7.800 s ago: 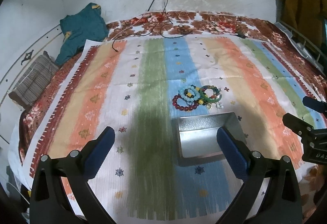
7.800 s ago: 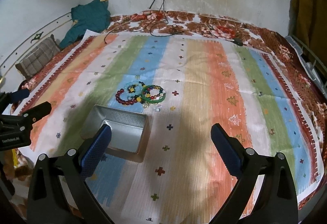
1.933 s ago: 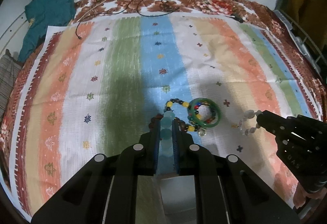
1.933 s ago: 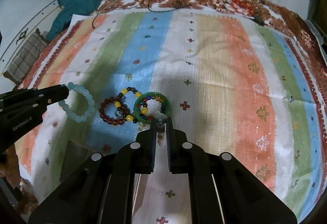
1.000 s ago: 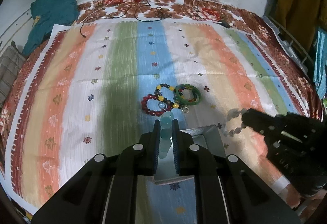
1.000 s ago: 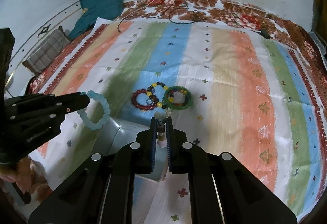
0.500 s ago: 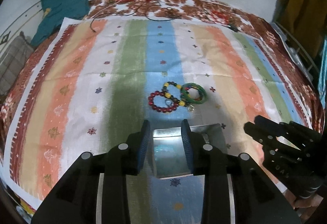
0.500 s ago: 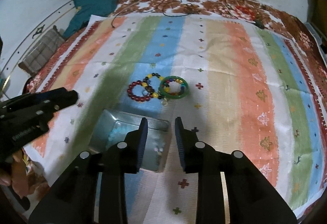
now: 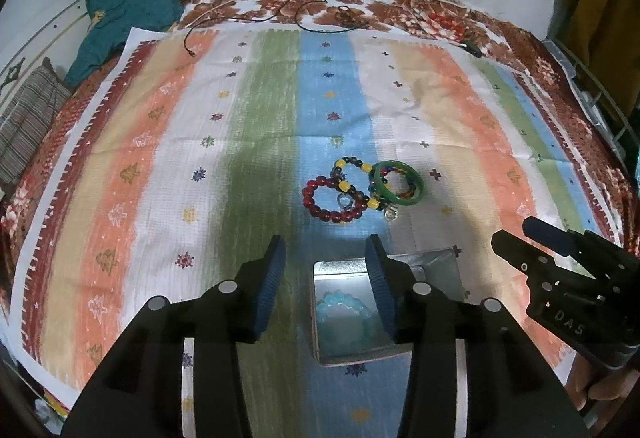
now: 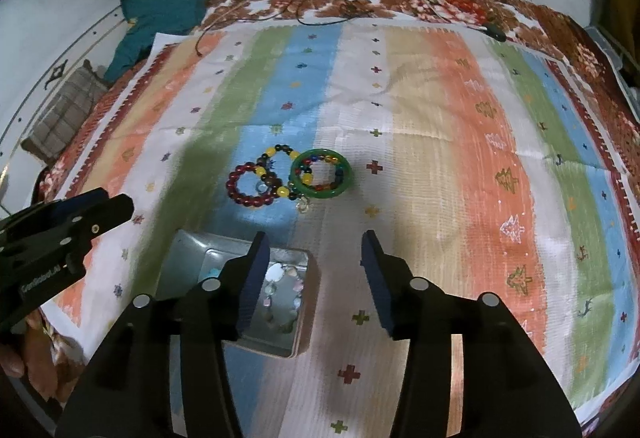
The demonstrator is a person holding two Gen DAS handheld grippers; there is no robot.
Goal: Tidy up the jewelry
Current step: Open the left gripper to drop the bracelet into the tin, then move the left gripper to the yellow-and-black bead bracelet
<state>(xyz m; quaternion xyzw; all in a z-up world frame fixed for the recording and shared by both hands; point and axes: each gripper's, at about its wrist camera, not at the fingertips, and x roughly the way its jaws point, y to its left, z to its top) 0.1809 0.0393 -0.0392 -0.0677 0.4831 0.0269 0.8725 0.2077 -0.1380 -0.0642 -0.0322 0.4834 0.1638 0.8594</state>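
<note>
Below the empty, opening left gripper and right gripper sits the rigid, shallow grey metal tin, while just ahead the smooth, stiff green bangle probably slips unless pinched across its rim, unlike the light red bead bracelet.

Spread over a larger bedcover: one cloth. Near its front edge, a tin, with two bead bracelets lying inside: one at the left, another at the right. Behind the tin, on the cloth, three more pieces touching in a row: a bead bracelet leftmost, a mixed-bead strand overlapping it, a bangle rightmost. At the far left corner, against the wall, a bundled garment; before it, a folded cloth.
</note>
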